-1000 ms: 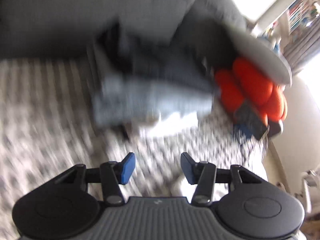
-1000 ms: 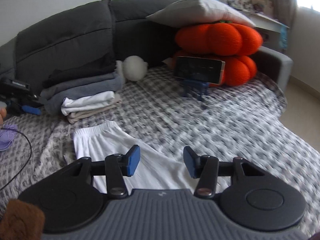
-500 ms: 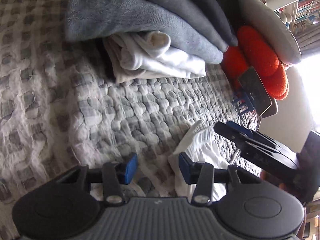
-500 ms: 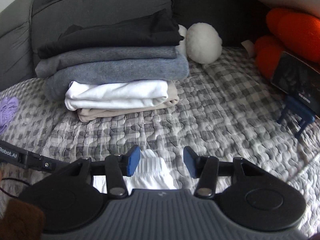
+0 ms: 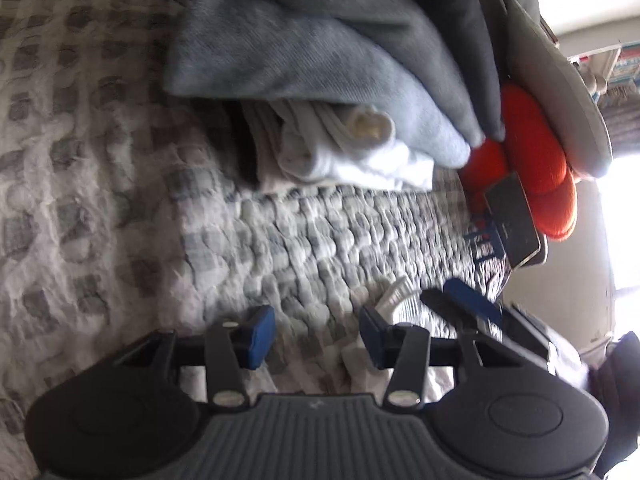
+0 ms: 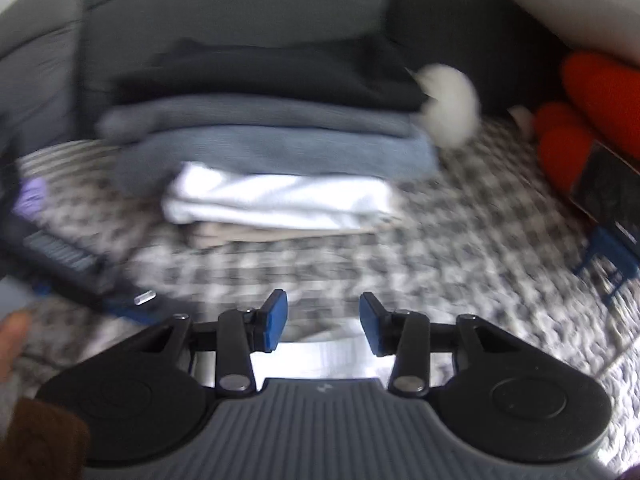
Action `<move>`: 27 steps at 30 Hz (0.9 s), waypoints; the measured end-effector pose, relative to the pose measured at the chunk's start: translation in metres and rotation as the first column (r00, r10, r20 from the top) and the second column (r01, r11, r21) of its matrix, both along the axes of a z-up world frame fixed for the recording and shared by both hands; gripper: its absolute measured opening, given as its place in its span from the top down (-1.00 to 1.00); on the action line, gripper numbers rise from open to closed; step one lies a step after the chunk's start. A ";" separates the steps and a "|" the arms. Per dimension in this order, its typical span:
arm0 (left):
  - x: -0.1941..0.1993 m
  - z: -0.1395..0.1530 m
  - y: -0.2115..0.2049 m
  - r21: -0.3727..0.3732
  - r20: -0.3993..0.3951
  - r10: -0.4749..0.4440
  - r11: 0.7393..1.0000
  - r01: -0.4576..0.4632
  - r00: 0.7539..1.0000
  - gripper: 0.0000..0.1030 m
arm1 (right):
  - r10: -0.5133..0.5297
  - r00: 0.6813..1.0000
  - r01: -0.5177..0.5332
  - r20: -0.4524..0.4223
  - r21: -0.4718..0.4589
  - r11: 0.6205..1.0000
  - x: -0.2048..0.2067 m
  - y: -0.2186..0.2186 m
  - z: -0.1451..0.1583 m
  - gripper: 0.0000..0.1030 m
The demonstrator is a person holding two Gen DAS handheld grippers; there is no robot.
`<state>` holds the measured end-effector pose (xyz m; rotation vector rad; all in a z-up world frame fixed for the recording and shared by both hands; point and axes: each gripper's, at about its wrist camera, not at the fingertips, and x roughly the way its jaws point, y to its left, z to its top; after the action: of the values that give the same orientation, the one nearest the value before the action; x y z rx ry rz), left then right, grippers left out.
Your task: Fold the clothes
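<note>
A white garment (image 6: pixel 340 354) lies flat on the checked bed cover, its ribbed waistband edge (image 5: pixel 394 298) just past the fingers. My left gripper (image 5: pixel 318 336) hovers open over the garment's left corner, nothing between its blue pads. My right gripper (image 6: pixel 323 326) is open too, low over the waistband; its black fingers (image 5: pixel 468 312) show at the right of the left wrist view. A stack of folded clothes (image 6: pixel 276 152) stands behind: black, grey, blue-grey, white and beige layers.
The grey-and-white checked bed cover (image 5: pixel 280 232) spreads all around. An orange cushion (image 5: pixel 536 152) and a phone on a blue stand (image 5: pixel 510 220) sit at the right. A white plush ball (image 6: pixel 452 104) rests beside the stack. The dark sofa back (image 6: pixel 240 12) rises behind.
Both grippers have moved down and forward to the near end of the white garment, closing on the folded stack. The jaws stay open throughout.
</note>
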<state>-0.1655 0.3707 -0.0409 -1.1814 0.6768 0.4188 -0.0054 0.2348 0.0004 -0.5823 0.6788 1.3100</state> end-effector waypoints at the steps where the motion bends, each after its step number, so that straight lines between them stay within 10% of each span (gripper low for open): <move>1: -0.002 0.001 0.001 0.007 0.002 0.004 1.000 -0.004 1.000 0.05 | 0.046 0.999 -0.046 -0.003 -0.006 0.999 -0.010 -0.001 0.003 0.13; 6: -0.007 0.004 0.003 0.012 0.009 0.008 1.000 -0.008 1.000 0.02 | 0.188 0.978 -0.175 0.087 -0.140 0.974 -0.061 0.004 -0.005 0.08; 10: -0.001 -0.001 -0.001 -0.031 0.027 -0.019 0.999 0.019 0.999 0.01 | 0.195 0.962 -0.139 0.190 -0.270 0.953 -0.069 0.011 -0.036 0.44; 14: 0.006 -0.004 -0.003 -0.081 0.058 -0.043 0.996 0.047 0.997 -0.06 | 0.103 0.991 -0.084 0.087 -0.199 0.976 -0.042 -0.003 -0.033 0.80; 27: 0.043 -0.027 -0.022 -0.301 0.172 0.000 0.952 0.053 0.985 -0.14 | -0.120 0.959 0.132 -0.256 0.032 0.991 0.019 -0.045 -0.013 0.81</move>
<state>-0.1228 0.3484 -0.0680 -1.4807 0.6221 0.1899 0.0135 0.1896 -0.0124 -0.3275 0.8775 1.2890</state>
